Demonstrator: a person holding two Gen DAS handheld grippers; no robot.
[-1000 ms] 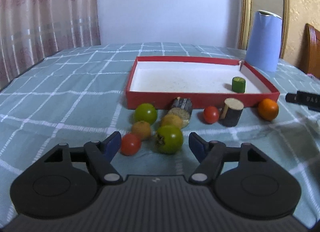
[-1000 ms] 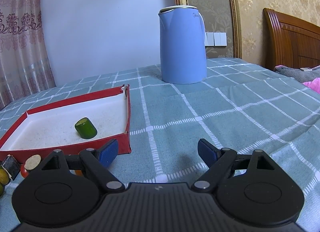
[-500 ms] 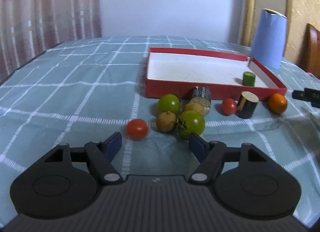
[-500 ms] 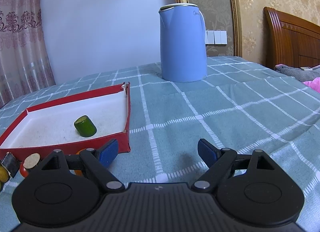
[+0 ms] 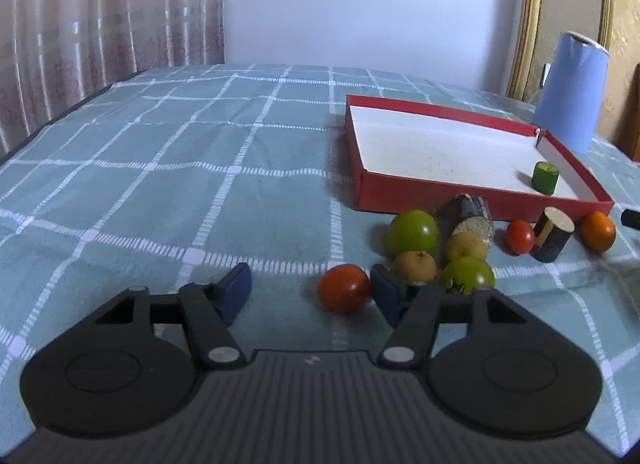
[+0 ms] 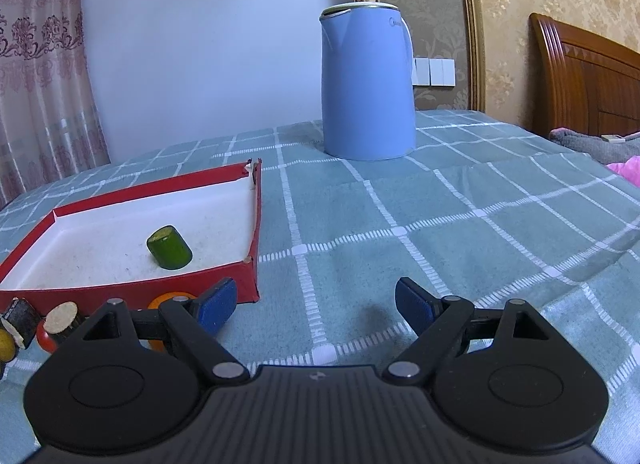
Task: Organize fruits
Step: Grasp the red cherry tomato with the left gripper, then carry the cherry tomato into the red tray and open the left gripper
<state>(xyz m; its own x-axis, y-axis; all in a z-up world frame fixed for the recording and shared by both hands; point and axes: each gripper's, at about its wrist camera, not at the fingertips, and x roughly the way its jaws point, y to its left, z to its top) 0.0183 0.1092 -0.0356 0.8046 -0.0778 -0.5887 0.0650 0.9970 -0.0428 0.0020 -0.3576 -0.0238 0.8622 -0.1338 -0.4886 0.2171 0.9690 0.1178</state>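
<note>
Both grippers spread wide and empty-handed over the teal checked tablecloth [image 5: 160,167].

The left gripper [image 5: 310,294] has a small red tomato [image 5: 344,293] lying between its blue pads, close to the right-hand one, not clamped. Just beyond, loose green, yellow, red and orange fruits and two dark log-like cylinders cluster against the shallow red cardboard tray [image 5: 420,199]. A green cylinder [image 6: 169,247] lies inside it. The right gripper [image 6: 316,302] hovers beside the tray's corner, facing a blue kettle [image 6: 368,83].

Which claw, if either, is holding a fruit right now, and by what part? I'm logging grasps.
Neither. The left claw is open, with the red tomato lying loose between its fingers. The right claw is open over bare cloth.
</note>
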